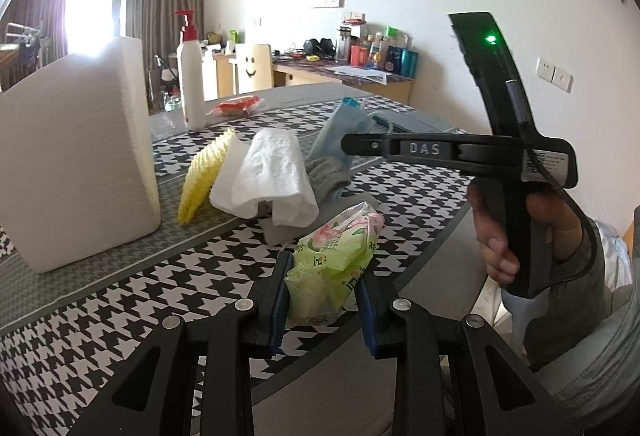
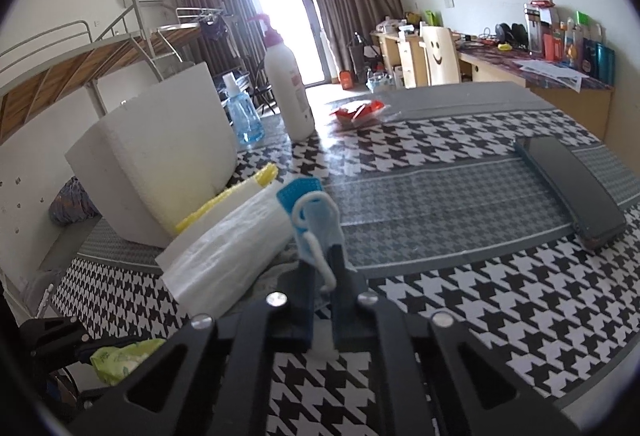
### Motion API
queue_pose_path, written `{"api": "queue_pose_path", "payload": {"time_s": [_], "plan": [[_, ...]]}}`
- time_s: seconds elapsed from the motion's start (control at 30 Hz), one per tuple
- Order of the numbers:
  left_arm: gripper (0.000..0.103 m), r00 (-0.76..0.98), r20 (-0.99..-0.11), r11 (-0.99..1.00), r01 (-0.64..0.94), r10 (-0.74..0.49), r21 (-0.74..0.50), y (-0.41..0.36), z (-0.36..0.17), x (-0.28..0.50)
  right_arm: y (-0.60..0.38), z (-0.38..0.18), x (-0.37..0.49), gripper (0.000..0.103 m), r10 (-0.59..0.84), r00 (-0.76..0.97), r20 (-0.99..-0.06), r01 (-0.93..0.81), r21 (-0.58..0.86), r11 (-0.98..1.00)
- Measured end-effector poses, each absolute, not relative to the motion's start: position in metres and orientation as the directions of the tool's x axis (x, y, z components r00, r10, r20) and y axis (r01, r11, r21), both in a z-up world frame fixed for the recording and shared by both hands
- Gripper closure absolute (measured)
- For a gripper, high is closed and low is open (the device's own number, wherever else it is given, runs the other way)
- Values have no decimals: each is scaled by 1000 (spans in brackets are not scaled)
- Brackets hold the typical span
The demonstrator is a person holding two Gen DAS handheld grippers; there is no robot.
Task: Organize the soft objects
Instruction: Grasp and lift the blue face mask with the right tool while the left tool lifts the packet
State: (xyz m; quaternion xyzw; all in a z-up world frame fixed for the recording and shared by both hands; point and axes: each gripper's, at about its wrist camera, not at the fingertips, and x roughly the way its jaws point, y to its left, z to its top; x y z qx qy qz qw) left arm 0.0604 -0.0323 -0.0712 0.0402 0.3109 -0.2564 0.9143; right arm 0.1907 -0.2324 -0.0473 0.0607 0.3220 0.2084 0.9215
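Note:
My left gripper [image 1: 324,300] is shut on a green tissue pack [image 1: 332,260], held just above the houndstooth tablecloth [image 1: 120,308]. My right gripper [image 2: 322,264] is shut on a blue face mask [image 2: 316,228] with white ear loops. In the left wrist view the right gripper [image 1: 350,147] reaches in from the right, held by a hand [image 1: 496,248], its tip at the mask [image 1: 344,123]. Beside the mask lie a rolled white plastic sheet [image 1: 272,175], a yellow cloth [image 1: 204,171] and a grey cloth [image 1: 328,175]. The tissue pack [image 2: 124,356] shows at the lower left of the right wrist view.
A tall white block [image 1: 76,163] stands at the left of the table, and a white pump bottle [image 1: 192,83] with a red top stands behind it. A red packet [image 1: 236,105] lies farther back. A dark phone [image 2: 572,187] lies at the right. A desk [image 2: 540,75] lines the far wall.

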Motion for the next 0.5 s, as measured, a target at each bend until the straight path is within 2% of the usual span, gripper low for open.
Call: {"api": "queue_pose_path", "payload": {"time_s": [0.5], "plan": [[71,752,-538,909,410,-381,-71,-7,-46,51,-240,5,166,96,347,816,-462,-301,174,938]]}}
